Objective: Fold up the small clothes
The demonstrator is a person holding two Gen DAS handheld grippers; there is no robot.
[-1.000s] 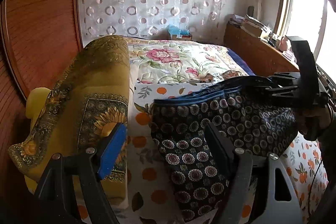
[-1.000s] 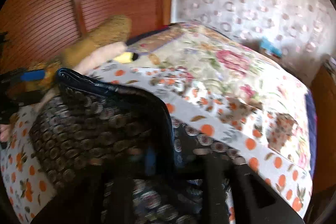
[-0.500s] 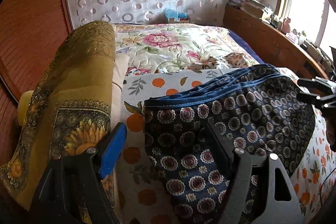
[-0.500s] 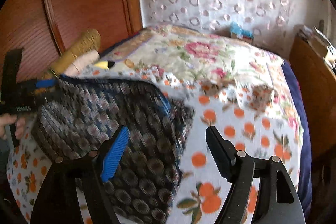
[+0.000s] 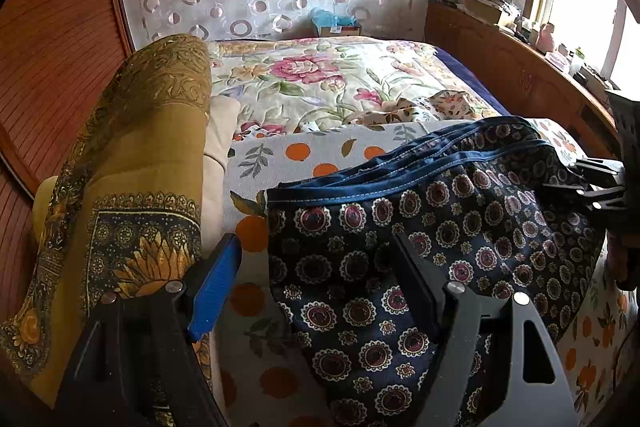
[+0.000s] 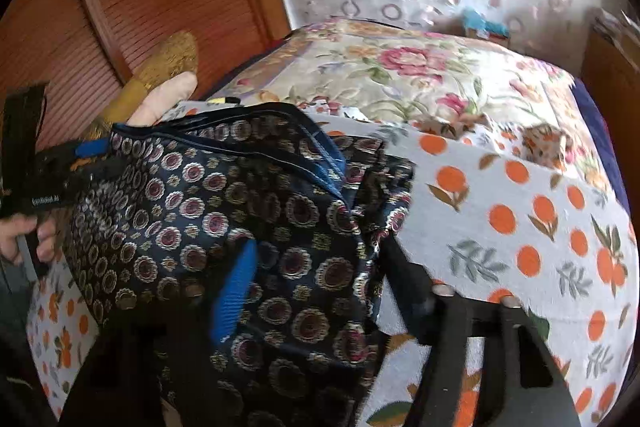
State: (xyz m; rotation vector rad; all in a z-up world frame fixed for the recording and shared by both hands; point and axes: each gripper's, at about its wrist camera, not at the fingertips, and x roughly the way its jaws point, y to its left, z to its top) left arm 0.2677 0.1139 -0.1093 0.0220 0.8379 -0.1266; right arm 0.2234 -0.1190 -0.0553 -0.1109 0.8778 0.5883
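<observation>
Dark navy patterned shorts [image 5: 440, 227] with a blue waistband [image 5: 360, 183] lie on the orange-print sheet [image 5: 280, 155]. My left gripper [image 5: 316, 283] is open, its blue pad over the sheet and its black finger over the cloth, so the shorts' left edge lies between the jaws. In the right wrist view the shorts [image 6: 200, 195] are bunched at their right edge. My right gripper [image 6: 320, 279] is closing with that edge between its jaws; I see no firm pinch. A hand [image 6: 24, 239] holds the left gripper [image 6: 60, 167] at the shorts' far side.
An ochre sunflower-print cushion [image 5: 132, 167] lies along the bed's left side against a wooden panel wall [image 5: 52, 47]. A floral quilt [image 5: 320, 79] covers the far half. A wooden ledge [image 5: 520, 75] with clutter runs under the window on the right.
The right gripper let go of the lifted shorts, opened wide, then narrowed around their right edge. The shorts sank flat onto the sheet. The left gripper stayed open and dipped a little.
</observation>
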